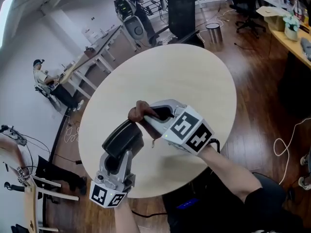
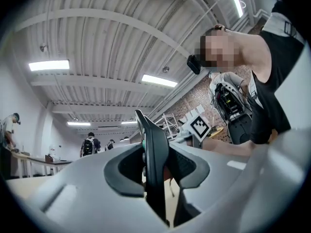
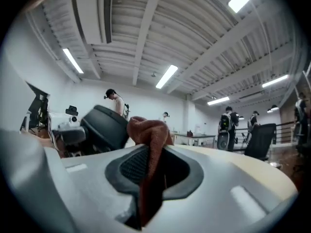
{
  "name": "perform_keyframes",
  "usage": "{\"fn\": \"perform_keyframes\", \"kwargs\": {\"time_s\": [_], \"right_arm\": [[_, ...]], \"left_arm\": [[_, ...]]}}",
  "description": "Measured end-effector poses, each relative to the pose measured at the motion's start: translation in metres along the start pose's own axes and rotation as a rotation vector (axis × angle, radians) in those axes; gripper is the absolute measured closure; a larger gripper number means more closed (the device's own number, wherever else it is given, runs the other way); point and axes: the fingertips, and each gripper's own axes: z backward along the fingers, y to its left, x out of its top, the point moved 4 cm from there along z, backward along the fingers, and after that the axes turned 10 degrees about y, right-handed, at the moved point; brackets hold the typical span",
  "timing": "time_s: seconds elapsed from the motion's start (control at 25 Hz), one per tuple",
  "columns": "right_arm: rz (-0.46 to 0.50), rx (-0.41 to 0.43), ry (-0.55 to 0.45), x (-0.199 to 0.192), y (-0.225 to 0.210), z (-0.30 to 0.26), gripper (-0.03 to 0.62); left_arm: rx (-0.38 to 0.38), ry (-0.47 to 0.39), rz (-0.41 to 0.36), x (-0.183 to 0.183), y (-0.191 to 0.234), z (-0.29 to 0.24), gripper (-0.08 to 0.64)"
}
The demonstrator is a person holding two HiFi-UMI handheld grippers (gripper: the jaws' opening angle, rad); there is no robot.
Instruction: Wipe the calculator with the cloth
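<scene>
Right gripper (image 3: pixel 154 171) clamped on rust-brown cloth (image 3: pixel 149 140), whose bunched end sits just beside the upper end of the black calculator (image 1: pixel 124 137), itself pinched edge-on in left gripper (image 2: pixel 156 171) above round table (image 1: pixel 194 76); actual contact unclear, calculator face not visible.

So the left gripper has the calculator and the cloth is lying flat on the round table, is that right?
Not quite. The cloth isn't lying on the round table: the right gripper is shut on it, as the right gripper view shows. The left gripper does have the calculator, clamped between its jaws.
</scene>
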Motion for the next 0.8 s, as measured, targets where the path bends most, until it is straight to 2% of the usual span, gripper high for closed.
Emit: {"fn": "perform_keyframes", "kwargs": {"time_s": [0.08, 0.12, 0.2, 0.32, 0.44, 0.52, 0.68, 0.8], "right_arm": [[-0.043, -0.018, 0.067, -0.023, -0.016, -0.004, 0.525], [-0.059, -0.023, 0.080, -0.031, -0.021, -0.001, 0.525], [-0.070, -0.030, 0.081, -0.040, -0.030, 0.006, 0.525], [-0.062, -0.028, 0.077, -0.042, -0.036, 0.019, 0.525], [-0.056, -0.015, 0.078, -0.040, -0.036, 0.026, 0.525], [-0.056, -0.008, 0.087, -0.041, -0.035, 0.026, 0.525], [-0.054, -0.011, 0.131, -0.052, -0.037, 0.029, 0.525], [-0.052, -0.020, 0.160, -0.063, -0.044, 0.039, 0.525]], "left_arm": [[0.025, 0.030, 0.003, -0.004, 0.005, -0.001, 0.434], [0.050, 0.077, -0.021, -0.007, 0.009, -0.003, 0.434], [0.118, 0.230, -0.129, -0.019, 0.017, -0.013, 0.434], [0.210, 0.491, -0.352, -0.045, 0.026, -0.034, 0.434], [0.227, 0.673, -0.487, -0.070, 0.029, -0.060, 0.431], [0.203, 0.761, -0.506, -0.087, 0.028, -0.075, 0.430], [0.138, 0.851, -0.487, -0.106, 0.016, -0.100, 0.420], [0.024, 0.956, -0.460, -0.124, -0.011, -0.123, 0.373]]}}
